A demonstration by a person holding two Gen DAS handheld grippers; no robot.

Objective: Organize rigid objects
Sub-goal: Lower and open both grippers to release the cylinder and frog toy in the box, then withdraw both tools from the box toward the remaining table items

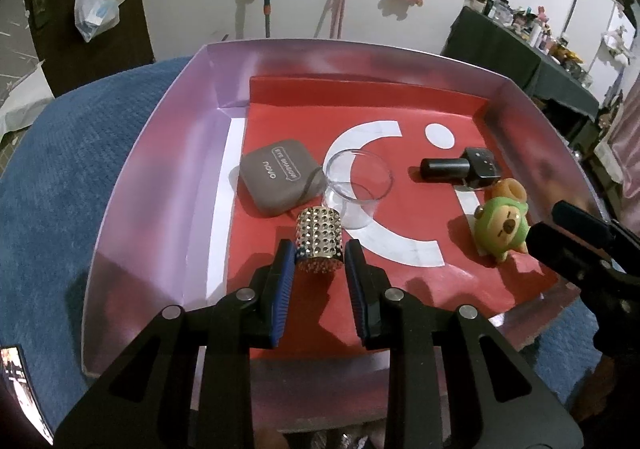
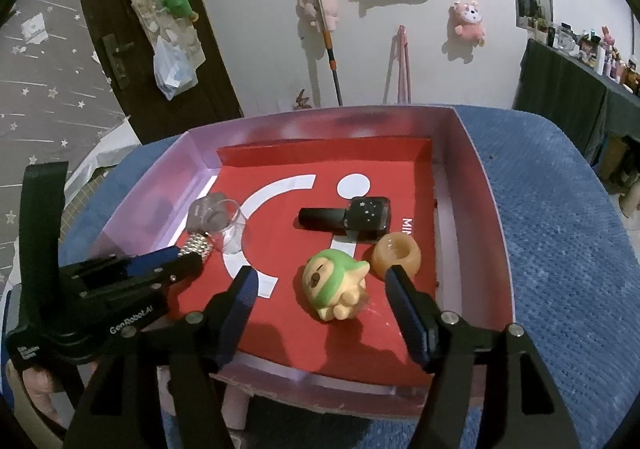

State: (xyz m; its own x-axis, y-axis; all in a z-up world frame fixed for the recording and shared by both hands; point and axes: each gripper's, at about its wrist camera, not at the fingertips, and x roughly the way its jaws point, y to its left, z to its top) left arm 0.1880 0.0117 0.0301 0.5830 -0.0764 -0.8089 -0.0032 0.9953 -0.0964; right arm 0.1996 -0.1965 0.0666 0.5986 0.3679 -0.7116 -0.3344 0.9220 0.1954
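Left gripper (image 1: pixel 318 253): our jaws bracket the studded cylinder (image 1: pixel 319 244), pads touching or nearly touching its sides; we cannot tell whether it is clamped. It lies on the red liner of the pink tray (image 1: pixel 152 177), near the front.

Right gripper (image 2: pixel 320 287): jaws apart, empty, straddling the green figurine (image 2: pixel 334 287) without contact.

Beyond: clear glass cup (image 1: pixel 357 181) just behind the cylinder, grey case (image 1: pixel 276 181), black bottle (image 1: pixel 460 168), tan ring (image 2: pixel 396 257).

Handling note: we judge the studs slippery; close squarely across the middle, avoid nudging the cup.
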